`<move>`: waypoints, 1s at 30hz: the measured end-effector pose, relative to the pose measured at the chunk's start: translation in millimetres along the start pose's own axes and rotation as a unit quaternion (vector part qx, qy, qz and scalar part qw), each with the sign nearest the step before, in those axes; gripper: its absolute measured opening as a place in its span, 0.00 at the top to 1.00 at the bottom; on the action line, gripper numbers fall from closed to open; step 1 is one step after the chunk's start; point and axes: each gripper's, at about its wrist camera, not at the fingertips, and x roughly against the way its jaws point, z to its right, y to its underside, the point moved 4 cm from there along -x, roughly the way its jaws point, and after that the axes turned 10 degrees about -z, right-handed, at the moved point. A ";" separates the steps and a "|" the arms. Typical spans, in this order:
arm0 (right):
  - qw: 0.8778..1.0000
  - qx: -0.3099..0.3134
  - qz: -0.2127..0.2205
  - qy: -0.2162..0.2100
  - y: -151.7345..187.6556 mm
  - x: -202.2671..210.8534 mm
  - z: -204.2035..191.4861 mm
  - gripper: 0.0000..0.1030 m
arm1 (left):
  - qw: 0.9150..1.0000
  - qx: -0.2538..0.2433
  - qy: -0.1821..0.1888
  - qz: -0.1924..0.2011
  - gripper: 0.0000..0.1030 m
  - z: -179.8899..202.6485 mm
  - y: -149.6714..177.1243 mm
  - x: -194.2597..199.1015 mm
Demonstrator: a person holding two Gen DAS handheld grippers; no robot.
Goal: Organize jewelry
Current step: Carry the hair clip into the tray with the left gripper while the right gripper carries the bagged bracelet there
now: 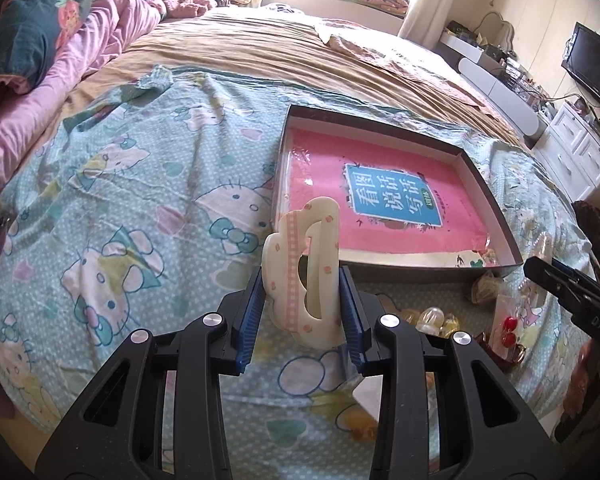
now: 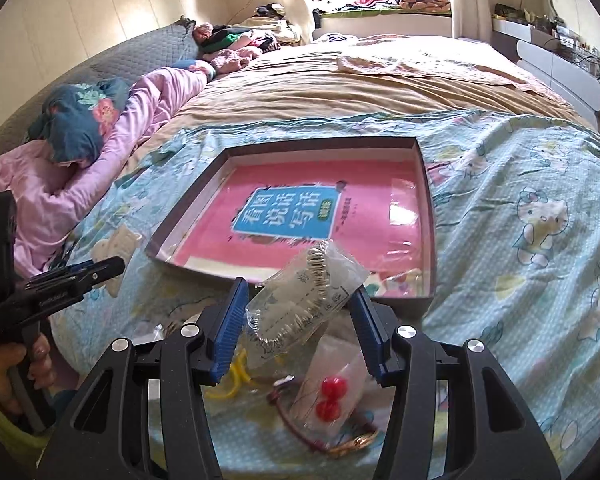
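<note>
Nearest, loose bits on the bedspread [image 2: 520, 184]: red bead earrings [image 2: 329, 396] in a clear sleeve, slippery, thin. Left gripper [image 1: 303, 304] pinches a cream hair clip [image 1: 303, 276] by its flat sides w/ narrow jaws; stiff, light plastic, prob. brittle. Right gripper [image 2: 300, 316] clamps a crinkly clear bag w/ a bracelet [image 2: 306, 300], soft, slips easily, so take hold mid-bag. Beyond, the box [image 1: 496, 204] w/ a pink book [image 2: 300, 216] lying inside.

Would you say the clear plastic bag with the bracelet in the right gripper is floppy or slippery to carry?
Probably floppy: the clear plastic bag crumples between the right gripper's pads. Its glossy film may slip. The bracelet inside could shift and sag it.
</note>
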 end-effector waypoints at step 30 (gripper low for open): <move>0.996 0.017 -0.049 0.066 -51.9 -72.8 42.3 0.51 | 0.999 -0.020 0.005 -0.037 0.72 25.6 -51.1 -64.8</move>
